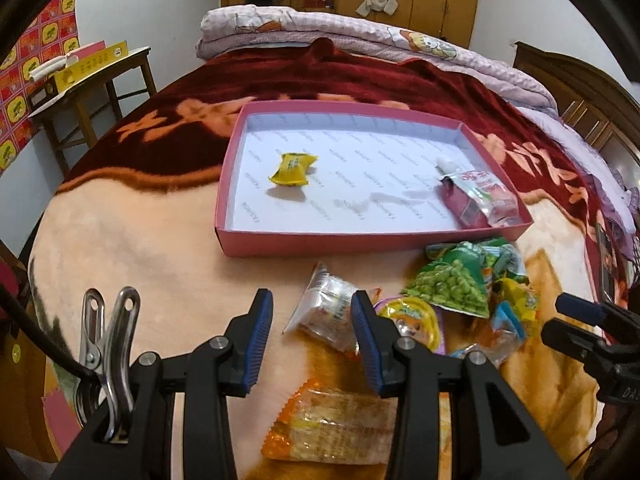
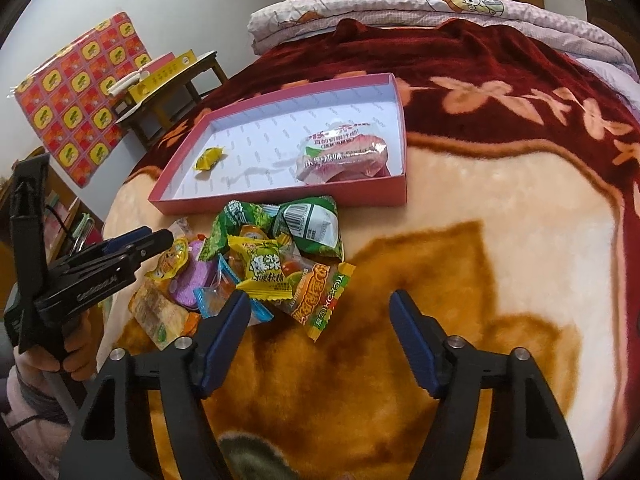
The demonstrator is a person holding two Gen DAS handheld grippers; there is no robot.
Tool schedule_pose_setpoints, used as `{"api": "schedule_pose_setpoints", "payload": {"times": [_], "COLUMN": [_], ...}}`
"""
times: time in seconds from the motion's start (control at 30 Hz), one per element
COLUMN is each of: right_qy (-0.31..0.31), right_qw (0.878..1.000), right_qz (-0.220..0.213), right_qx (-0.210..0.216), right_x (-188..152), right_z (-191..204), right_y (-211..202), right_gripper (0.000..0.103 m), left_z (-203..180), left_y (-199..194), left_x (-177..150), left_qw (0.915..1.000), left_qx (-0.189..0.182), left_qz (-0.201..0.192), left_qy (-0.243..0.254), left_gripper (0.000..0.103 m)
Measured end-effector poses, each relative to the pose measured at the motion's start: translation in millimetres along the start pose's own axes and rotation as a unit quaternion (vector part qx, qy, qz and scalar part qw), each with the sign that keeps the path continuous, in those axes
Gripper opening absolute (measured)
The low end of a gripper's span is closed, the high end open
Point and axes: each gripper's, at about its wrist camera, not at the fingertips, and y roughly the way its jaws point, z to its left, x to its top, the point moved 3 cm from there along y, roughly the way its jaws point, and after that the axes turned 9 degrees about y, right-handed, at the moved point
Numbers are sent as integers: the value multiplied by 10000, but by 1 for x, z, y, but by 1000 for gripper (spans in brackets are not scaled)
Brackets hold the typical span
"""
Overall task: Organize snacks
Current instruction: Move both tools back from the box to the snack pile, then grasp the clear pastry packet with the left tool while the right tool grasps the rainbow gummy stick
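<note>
A shallow pink box (image 1: 320,242) (image 2: 280,196) with a white lining lies on the bed blanket. In it lie a small yellow candy (image 1: 293,168) (image 2: 208,159) and a red-pink drink pouch (image 1: 478,196) (image 2: 344,154). A pile of snack packets (image 1: 460,292) (image 2: 260,264) lies in front of the box. My left gripper (image 1: 312,300) is open and empty over a clear biscuit packet (image 1: 328,308); it also shows at the left of the right wrist view (image 2: 160,240). My right gripper (image 2: 320,300) is open and empty, beside an orange-green packet (image 2: 320,300).
An orange biscuit packet (image 1: 332,424) lies under the left gripper. A folded quilt (image 1: 360,28) lies at the far end of the bed. A wooden stool (image 1: 92,80) with a yellow box stands left of the bed. A metal clip (image 1: 108,344) hangs on the left gripper.
</note>
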Motion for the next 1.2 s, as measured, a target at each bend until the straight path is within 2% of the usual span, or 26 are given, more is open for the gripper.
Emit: {"api": "schedule_pose_setpoints", "payload": {"times": [0.17, 0.23, 0.33, 0.5, 1.03, 1.13, 1.2], "right_qy": [-12, 6, 56, 118, 52, -43, -33], "right_qw": [10000, 10000, 9999, 9998, 10000, 10000, 9999], "right_qz": [68, 97, 110, 142, 15, -63, -66], "right_qx": [3, 9, 19, 5, 80, 34, 151], "right_x": [-4, -5, -4, -5, 3, 1, 0], "right_z": [-2, -3, -6, -9, 2, 6, 7], "right_y": [6, 8, 11, 15, 33, 32, 31], "right_gripper": [67, 66, 64, 63, 56, 51, 40], "left_z": [-6, -11, -13, -9, -11, -12, -12], "left_y": [4, 10, 12, 22, 25, 24, 23], "left_x": [2, 0, 0, -3, -5, -5, -6], "left_qw": [10000, 9998, 9999, 9999, 9995, 9994, 9993], "left_qx": [-70, -142, -57, -130, -133, -150, -165], "left_qz": [-11, 95, -7, 51, -101, -149, -162], "left_qy": [61, 116, 141, 89, 261, 281, 298], "left_gripper": [48, 48, 48, 50, 49, 46, 44]}}
